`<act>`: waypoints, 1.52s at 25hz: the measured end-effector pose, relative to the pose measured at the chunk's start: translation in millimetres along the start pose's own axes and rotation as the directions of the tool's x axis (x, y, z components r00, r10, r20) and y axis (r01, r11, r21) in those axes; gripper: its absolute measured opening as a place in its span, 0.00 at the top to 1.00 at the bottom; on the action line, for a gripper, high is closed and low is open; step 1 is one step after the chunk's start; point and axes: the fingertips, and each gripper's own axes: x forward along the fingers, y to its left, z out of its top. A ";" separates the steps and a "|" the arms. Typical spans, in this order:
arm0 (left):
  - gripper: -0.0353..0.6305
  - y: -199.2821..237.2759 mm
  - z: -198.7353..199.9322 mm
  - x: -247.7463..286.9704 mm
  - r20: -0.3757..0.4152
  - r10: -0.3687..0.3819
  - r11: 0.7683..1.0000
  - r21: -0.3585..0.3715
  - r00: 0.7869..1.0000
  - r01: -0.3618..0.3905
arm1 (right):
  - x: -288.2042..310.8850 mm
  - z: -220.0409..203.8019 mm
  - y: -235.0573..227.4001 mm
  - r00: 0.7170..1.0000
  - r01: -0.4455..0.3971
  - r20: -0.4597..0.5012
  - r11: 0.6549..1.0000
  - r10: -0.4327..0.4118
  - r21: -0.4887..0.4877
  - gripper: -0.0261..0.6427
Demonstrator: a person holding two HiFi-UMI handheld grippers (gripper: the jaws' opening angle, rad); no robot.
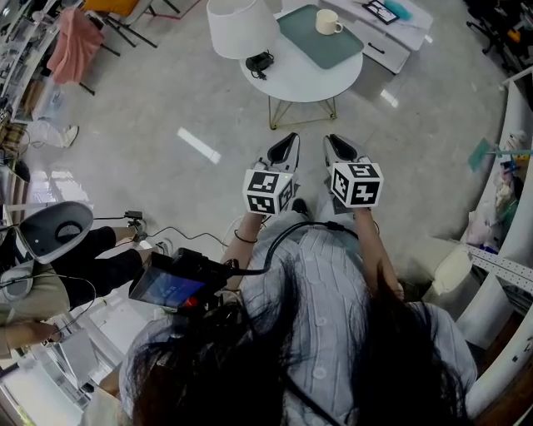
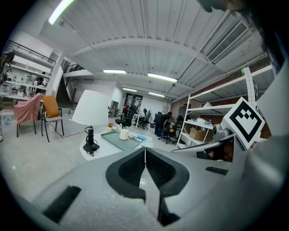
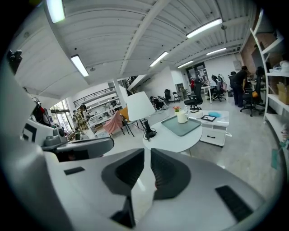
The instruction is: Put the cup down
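Both grippers hang side by side over the bare floor, well short of the round table (image 1: pixel 293 81) that stands ahead of them. The left gripper (image 1: pixel 288 143) has its jaws pressed together, the ribbed pads meeting along a thin line in the left gripper view (image 2: pixel 145 156), and nothing sits between them. The right gripper (image 1: pixel 332 145) is likewise closed and empty, with only a narrow slit between its pads in its own view (image 3: pixel 146 159). The cup (image 1: pixel 327 22) stands upright on the green tray (image 1: pixel 316 48) on that table, far ahead of the jaws and roughly in line with the right gripper (its handle points away from the left gripper's side). Neither gripper touches it. From the left gripper the cup (image 2: pixel 123 134) appears small beyond the jaw tips, and from the right gripper it (image 3: pixel 182 117) sits ahead and a little to the right. A lamp (image 1: pixel 241 27) with a white shade stands on the table, ahead of and beyond the left gripper's outer side. A low white cabinet (image 1: pixel 398 40) lies past the table, on the right gripper's side.
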 end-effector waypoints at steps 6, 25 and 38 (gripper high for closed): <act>0.92 -13.9 -12.9 -10.9 -0.013 -0.035 0.999 0.004 0.999 0.035 | -22.6 -12.1 6.9 1.000 0.010 0.017 1.000 -0.010 0.022 0.87; 0.92 -70.6 -8.2 6.8 0.005 -0.131 0.990 0.045 0.991 0.131 | -77.6 -20.0 -9.6 0.996 0.041 0.077 0.999 -0.042 0.016 0.88; 0.92 -72.1 -9.4 10.4 -0.006 -0.127 0.991 0.046 0.992 0.128 | -78.7 -15.9 -12.6 0.996 0.035 0.077 0.999 -0.036 0.015 0.88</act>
